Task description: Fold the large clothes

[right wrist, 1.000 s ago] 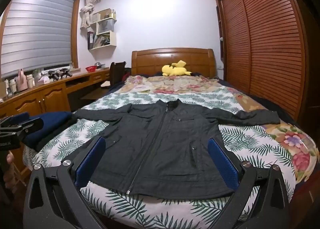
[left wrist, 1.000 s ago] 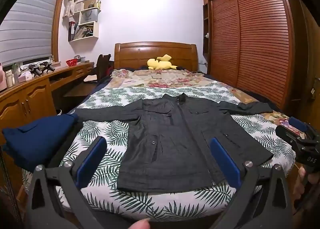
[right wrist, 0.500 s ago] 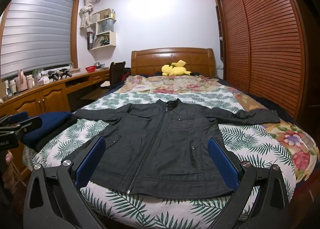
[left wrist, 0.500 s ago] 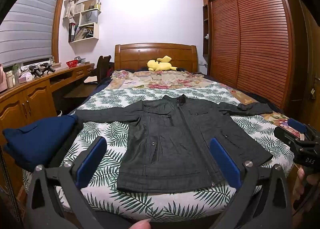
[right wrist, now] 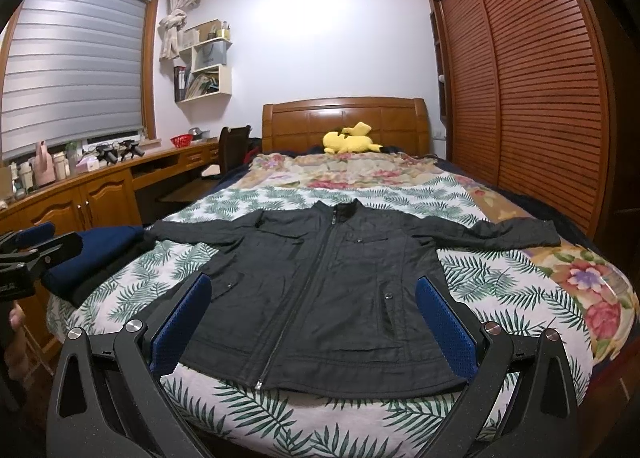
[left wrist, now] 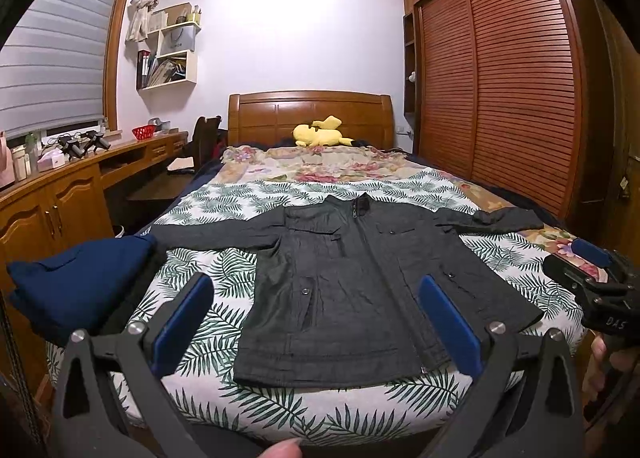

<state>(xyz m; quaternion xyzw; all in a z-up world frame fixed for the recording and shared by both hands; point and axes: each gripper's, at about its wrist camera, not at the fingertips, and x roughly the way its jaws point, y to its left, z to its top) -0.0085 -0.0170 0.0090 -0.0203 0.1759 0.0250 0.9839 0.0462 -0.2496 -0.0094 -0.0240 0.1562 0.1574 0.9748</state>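
A dark grey zip-up jacket lies flat and front-up on the bed, sleeves spread to both sides, hem toward me. My left gripper hovers open near the bed's foot, blue pads wide apart, nothing between them. My right gripper is open too, short of the hem; it also shows at the right edge of the left wrist view as a black frame. The left gripper's tip shows at the left edge of the right wrist view.
A folded navy garment sits on the bed's left corner, over something dark. A yellow plush toy lies by the wooden headboard. A long wooden desk and chair run along the left; a slatted wardrobe lines the right.
Both grippers have shifted very slightly; the jacket and everything on the bed stay as they were.
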